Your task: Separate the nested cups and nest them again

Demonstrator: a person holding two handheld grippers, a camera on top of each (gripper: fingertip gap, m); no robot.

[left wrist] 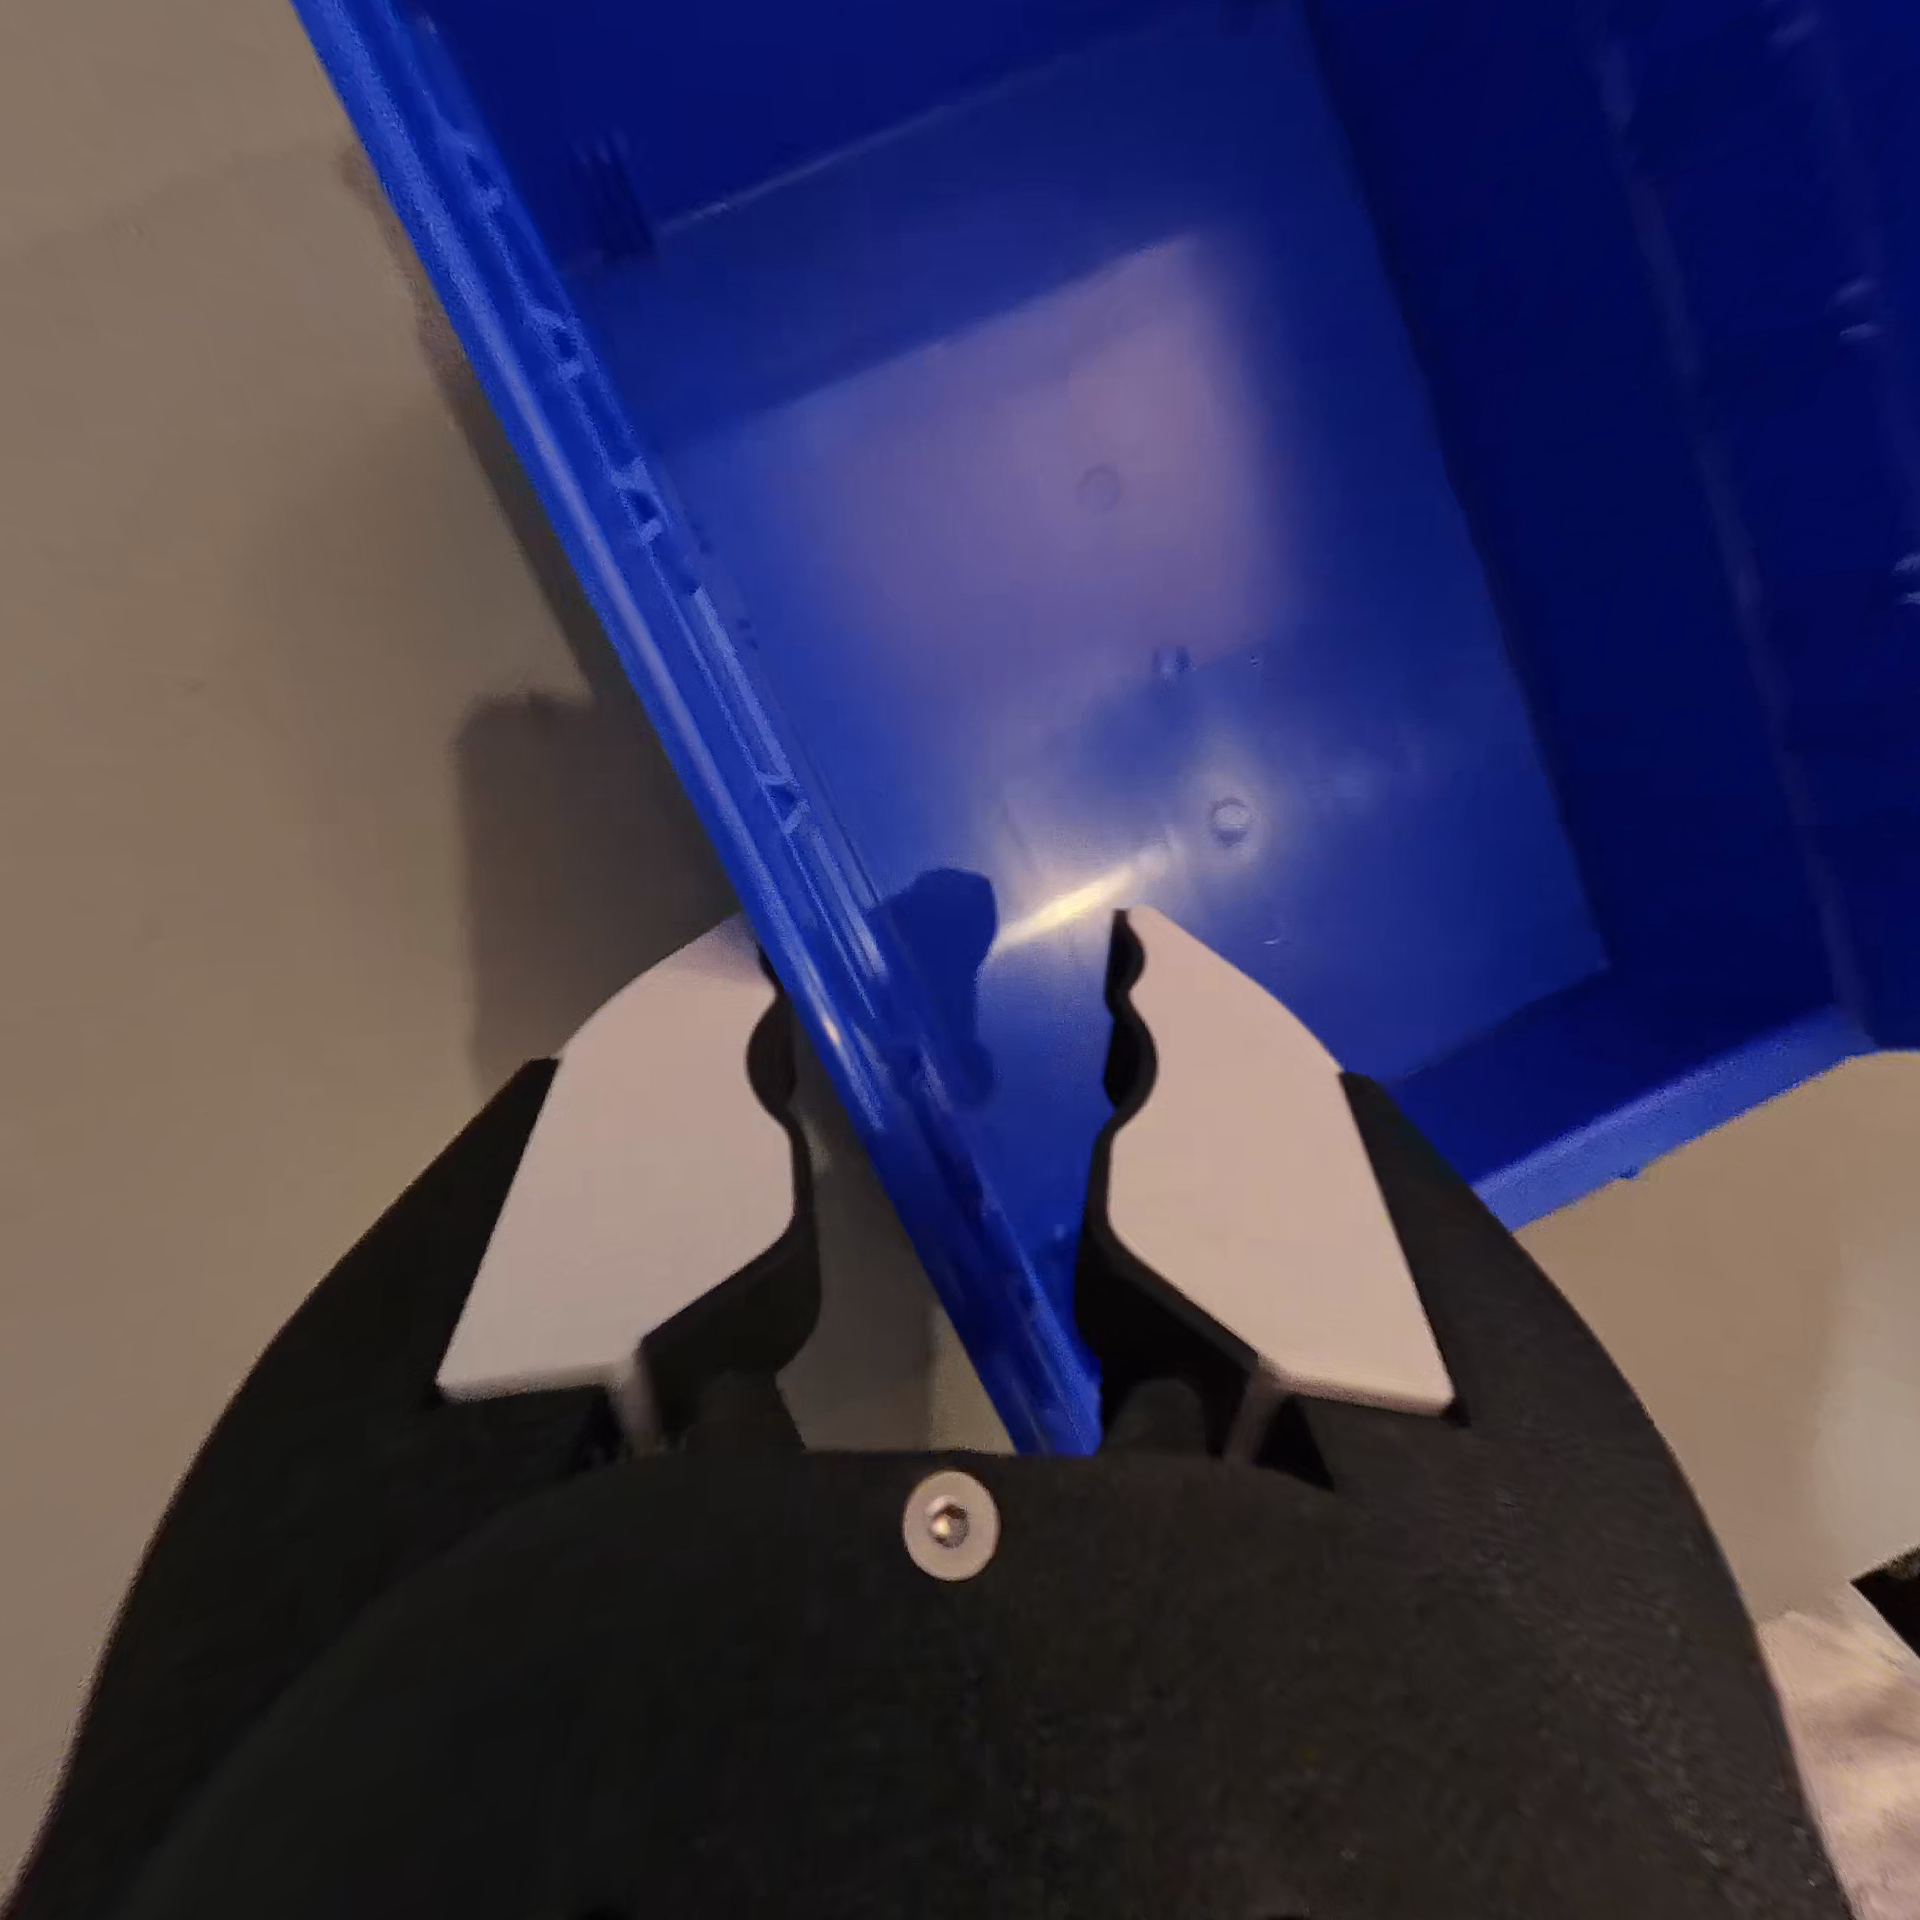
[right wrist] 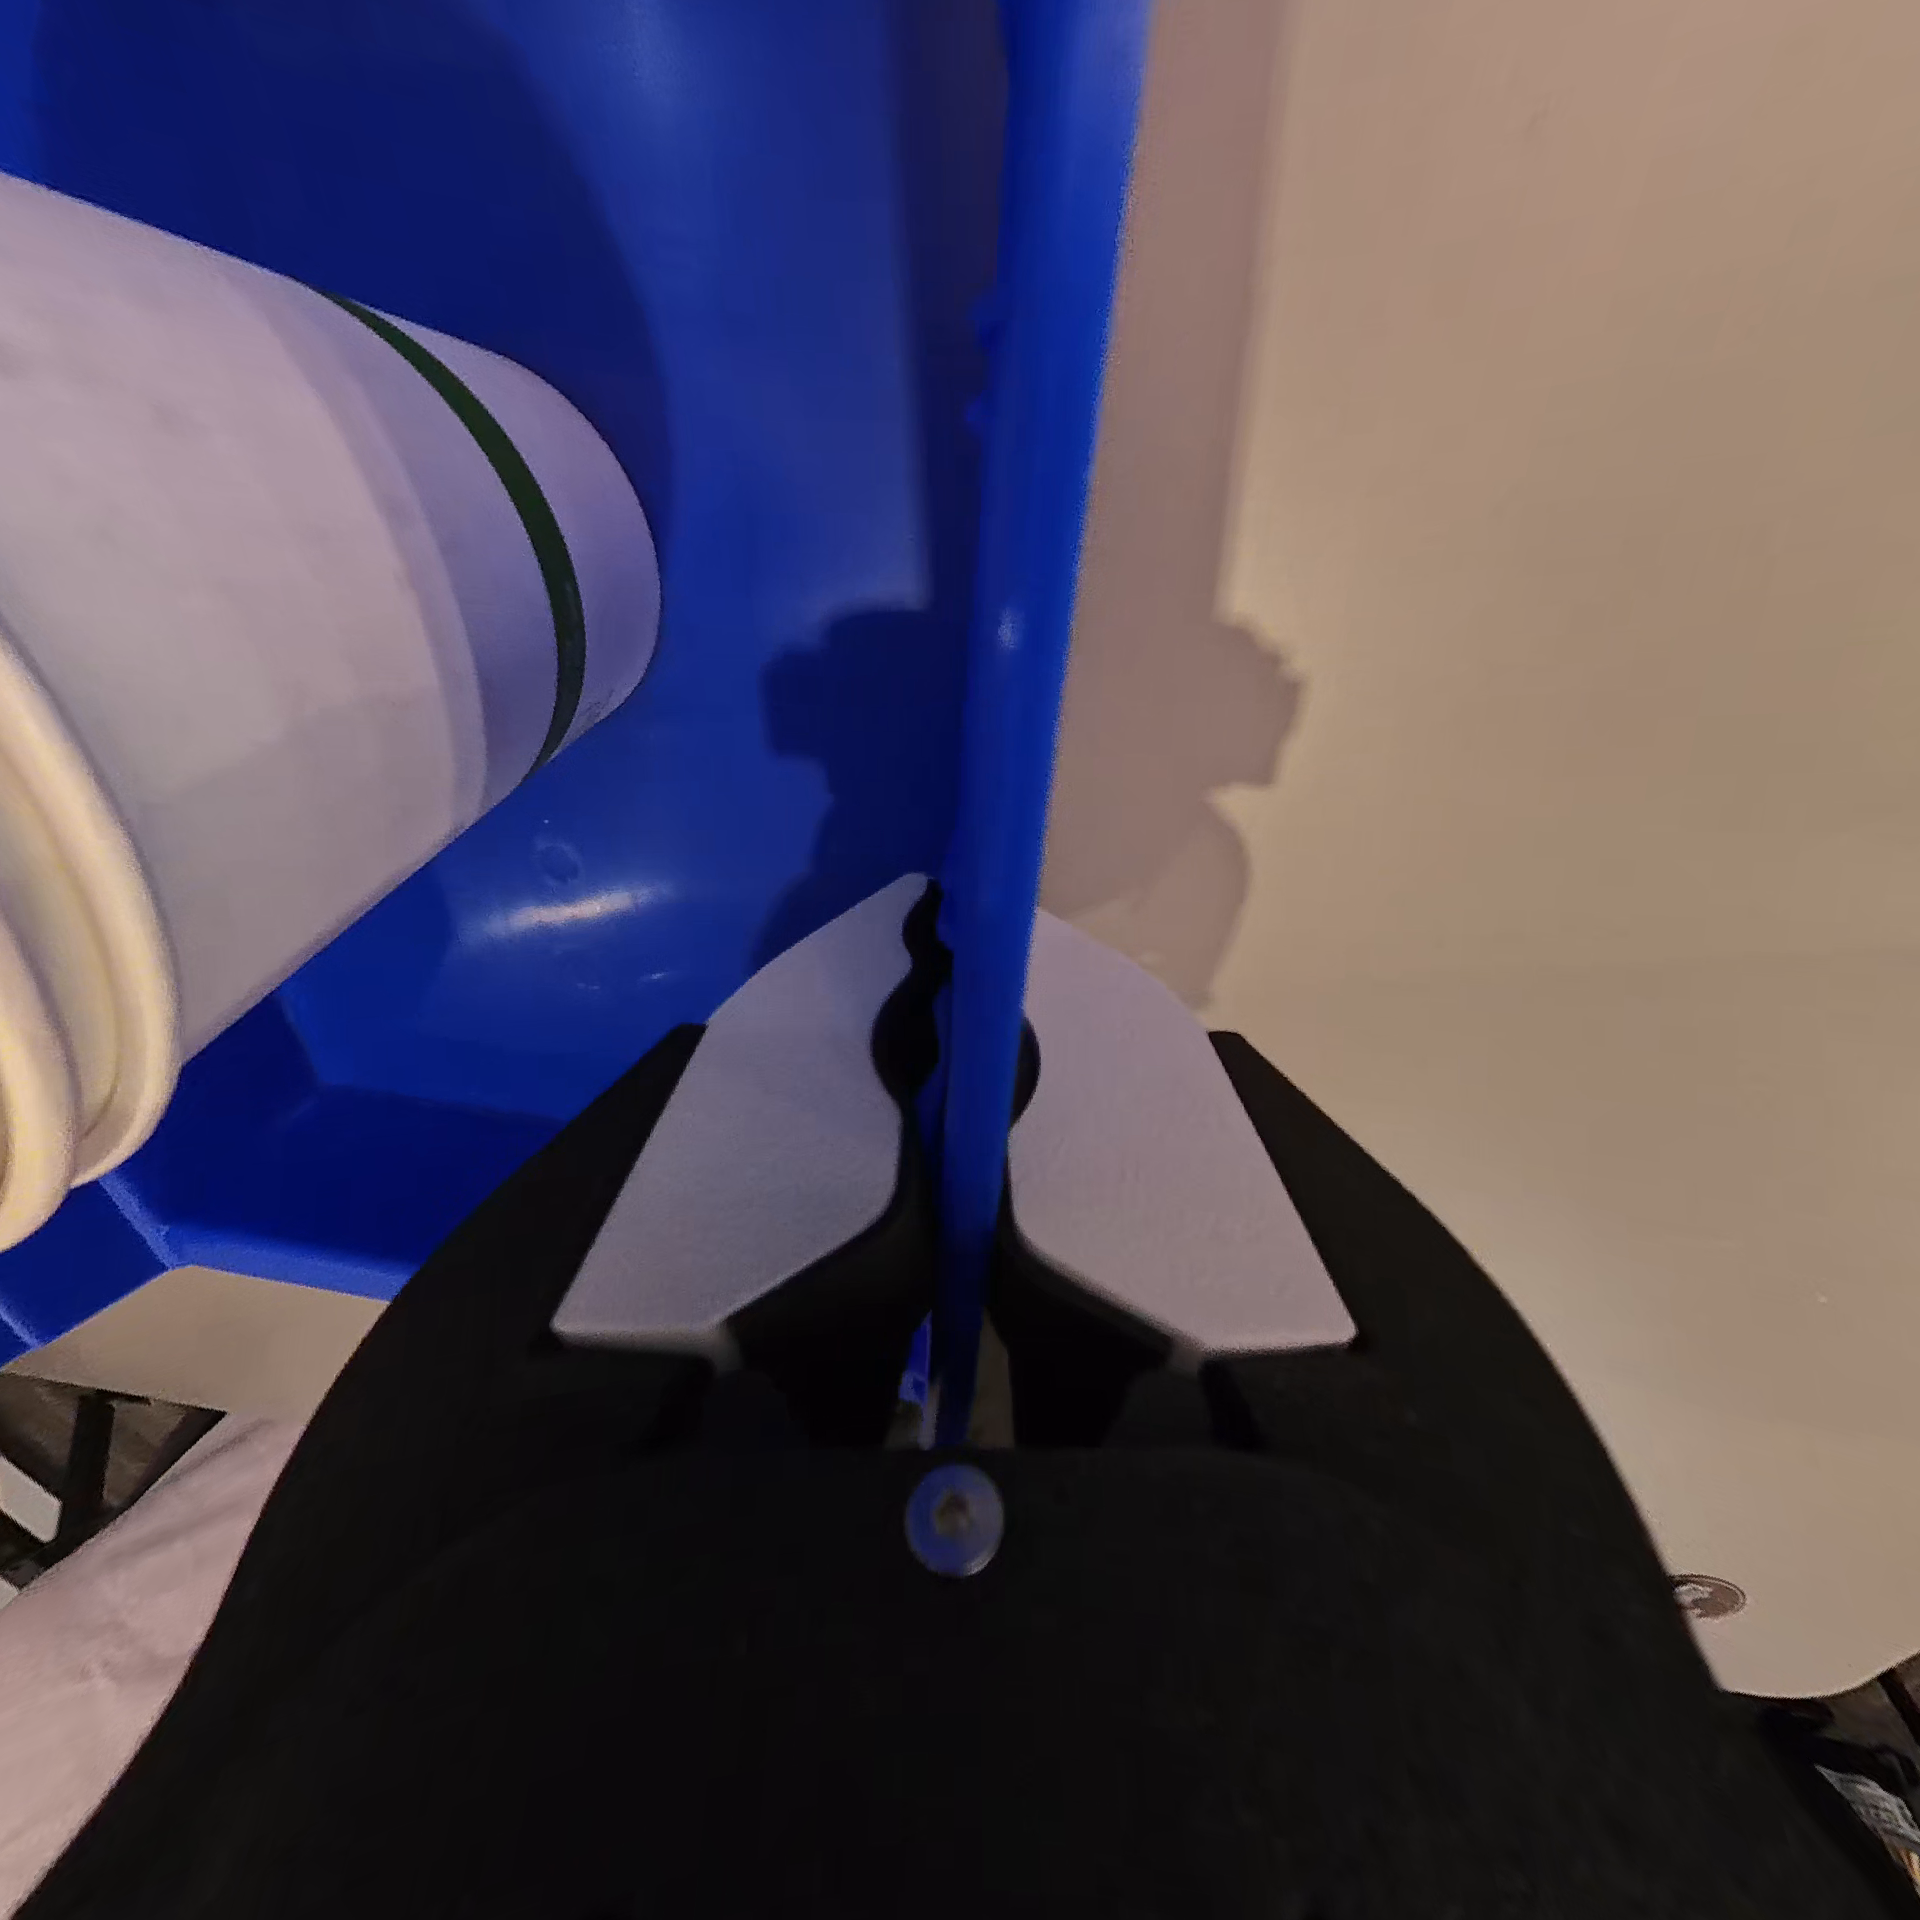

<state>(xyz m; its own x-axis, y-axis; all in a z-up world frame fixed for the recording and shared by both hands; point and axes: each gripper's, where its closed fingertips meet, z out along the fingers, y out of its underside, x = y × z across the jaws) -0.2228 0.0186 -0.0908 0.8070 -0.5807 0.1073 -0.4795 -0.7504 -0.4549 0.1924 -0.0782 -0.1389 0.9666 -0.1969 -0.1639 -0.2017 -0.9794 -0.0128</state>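
The right gripper (right wrist: 971,935) was clamped on the thin side wall of a blue plastic bin (right wrist: 790,436), one finger inside and one outside. The left gripper (left wrist: 940,935) straddled the bin's (left wrist: 1039,520) opposite wall with its jaws parted, a gap showing at both fingers. Inside the bin, the nested white cups (right wrist: 270,623) lay on their side, a dark green band near the base. The bin rested on a plain beige tabletop (right wrist: 1558,727).
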